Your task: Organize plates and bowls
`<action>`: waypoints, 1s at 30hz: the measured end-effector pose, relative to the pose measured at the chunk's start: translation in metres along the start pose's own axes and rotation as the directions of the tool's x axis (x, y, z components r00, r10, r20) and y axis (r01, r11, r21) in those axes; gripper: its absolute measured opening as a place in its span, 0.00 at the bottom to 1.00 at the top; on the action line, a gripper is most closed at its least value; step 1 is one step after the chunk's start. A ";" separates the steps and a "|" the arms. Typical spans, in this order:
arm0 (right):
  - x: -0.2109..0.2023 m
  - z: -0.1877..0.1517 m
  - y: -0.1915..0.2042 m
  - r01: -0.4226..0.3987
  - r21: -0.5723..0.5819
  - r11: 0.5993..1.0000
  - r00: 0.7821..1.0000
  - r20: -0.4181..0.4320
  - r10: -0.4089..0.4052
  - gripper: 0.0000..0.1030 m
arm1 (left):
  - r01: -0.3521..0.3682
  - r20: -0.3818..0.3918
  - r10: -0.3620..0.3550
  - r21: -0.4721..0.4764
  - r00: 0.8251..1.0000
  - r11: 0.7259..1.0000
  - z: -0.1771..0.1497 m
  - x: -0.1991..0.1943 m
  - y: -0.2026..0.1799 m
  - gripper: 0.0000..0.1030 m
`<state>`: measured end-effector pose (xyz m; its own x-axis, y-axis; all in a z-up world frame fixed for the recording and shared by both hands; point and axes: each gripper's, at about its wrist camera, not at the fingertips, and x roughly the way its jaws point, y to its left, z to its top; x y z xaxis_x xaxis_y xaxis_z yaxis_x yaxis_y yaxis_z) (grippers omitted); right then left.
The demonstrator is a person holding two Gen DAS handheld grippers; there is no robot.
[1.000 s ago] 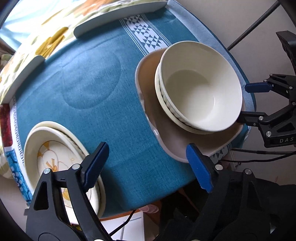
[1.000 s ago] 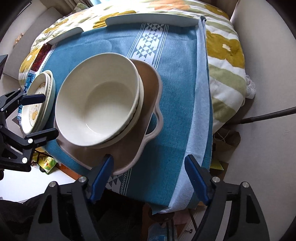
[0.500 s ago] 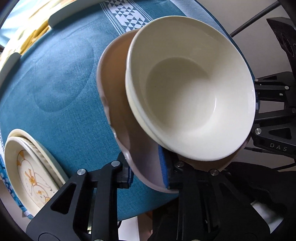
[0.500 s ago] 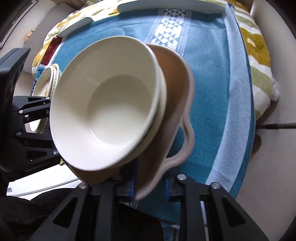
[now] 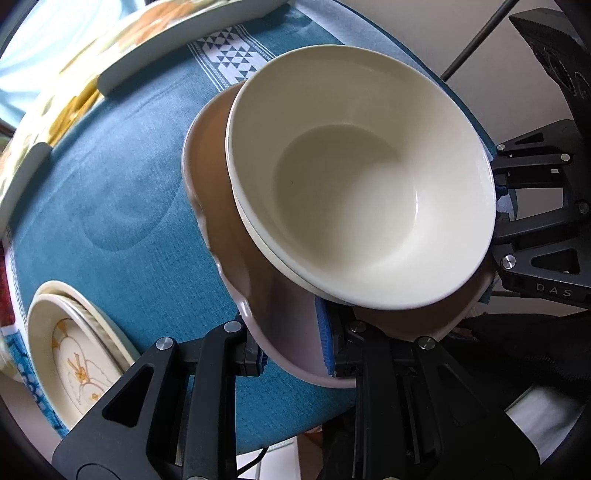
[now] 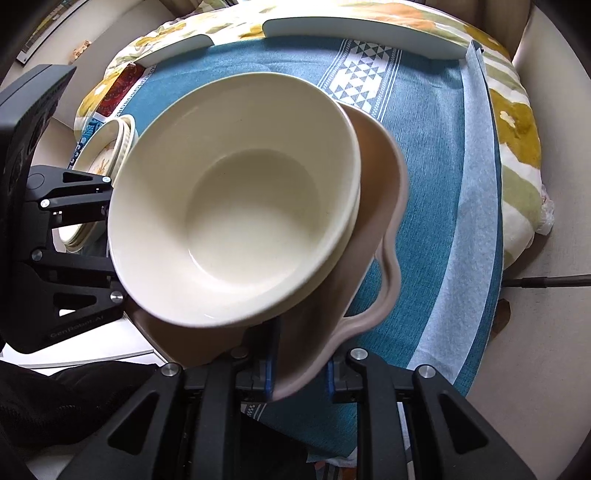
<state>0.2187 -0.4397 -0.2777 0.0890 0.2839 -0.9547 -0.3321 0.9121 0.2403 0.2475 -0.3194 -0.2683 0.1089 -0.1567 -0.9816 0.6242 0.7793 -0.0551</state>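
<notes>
A pinkish-beige plate with a wavy rim (image 5: 229,236) (image 6: 384,236) carries stacked cream bowls (image 5: 354,184) (image 6: 236,206). The plate is lifted off the teal cloth and tilted. My left gripper (image 5: 291,354) is shut on the plate's near rim. My right gripper (image 6: 301,373) is shut on the plate's opposite rim, by the wavy edge. Each gripper shows in the other's view, the right gripper (image 5: 535,221) at the side and the left gripper (image 6: 70,229) likewise. A stack of cream plates with a yellow drawing (image 5: 74,354) (image 6: 107,147) lies on the cloth to the left.
The teal cloth (image 5: 122,199) (image 6: 424,155) covers a round table over a yellow-flowered cloth (image 6: 517,122). White curved plates (image 5: 184,44) (image 6: 362,33) lie along the far edge. A dark pole (image 5: 476,37) and cables run beside the table.
Both grippers went from open to shut on the beige plate's rim. The plate with its bowls has come up off the cloth and tilted, filling more of both views.
</notes>
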 end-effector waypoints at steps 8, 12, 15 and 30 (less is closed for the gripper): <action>-0.026 0.023 0.023 0.038 -0.068 0.997 0.999 0.035 -0.035 0.18 | -0.007 0.062 0.009 -0.043 0.998 0.999 -0.007 -0.040 0.022 0.19; -0.034 0.040 0.049 0.046 -0.099 0.994 0.998 0.055 -0.041 0.18 | -0.021 0.091 0.027 -0.065 0.995 0.998 -0.022 -0.062 0.046 0.19; -0.038 0.053 0.072 0.049 -0.116 0.992 0.996 0.077 -0.040 0.18 | -0.039 0.113 0.047 -0.076 0.993 0.996 -0.041 -0.079 0.070 0.19; 0.004 0.095 0.217 0.006 -0.160 0.987 0.996 0.088 0.008 0.18 | -0.070 0.076 0.079 -0.117 0.994 0.991 -0.148 -0.100 0.215 0.19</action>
<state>0.2363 -0.2123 -0.2124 0.1683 0.3162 -0.9337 -0.4776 0.8547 0.2033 0.2567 -0.0462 -0.2094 0.2163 -0.1400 -0.9662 0.5204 0.8539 -0.0073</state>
